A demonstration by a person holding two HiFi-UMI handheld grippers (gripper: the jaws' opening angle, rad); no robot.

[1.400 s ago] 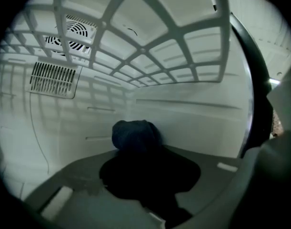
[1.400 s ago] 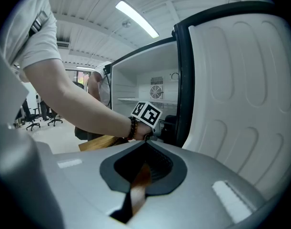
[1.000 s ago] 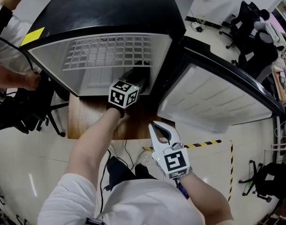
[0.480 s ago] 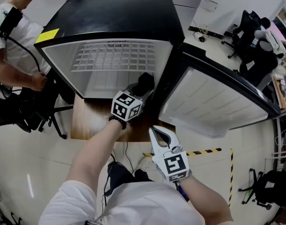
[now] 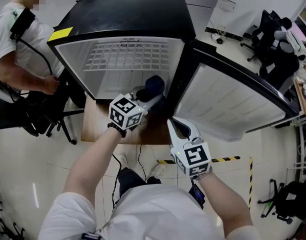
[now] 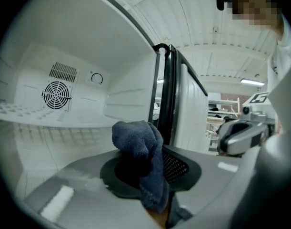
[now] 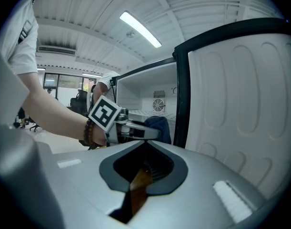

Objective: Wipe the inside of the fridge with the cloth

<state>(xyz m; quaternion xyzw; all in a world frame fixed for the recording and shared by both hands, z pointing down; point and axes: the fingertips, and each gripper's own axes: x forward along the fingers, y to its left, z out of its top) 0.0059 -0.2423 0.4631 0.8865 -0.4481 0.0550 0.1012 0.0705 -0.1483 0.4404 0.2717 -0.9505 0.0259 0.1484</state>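
My left claw (image 5: 148,100) grips the cloth (image 6: 138,144) (jaws just eased slightly) at the fridge (image 5: 127,14) mouth for wiping; right claw (image 5: 174,124) closed, idle.

One fridge (image 5: 137,9) stands open, with one door (image 5: 233,101) at its right. One wire shelf (image 5: 125,56) and one fan grille (image 6: 55,93) sit inside it. One cloth (image 5: 154,84) is at its mouth and one bystander (image 5: 12,39) at its left.

right tongs (image 7: 146,142) closed, facing cloth (image 7: 160,127) at fridge (image 7: 135,92).
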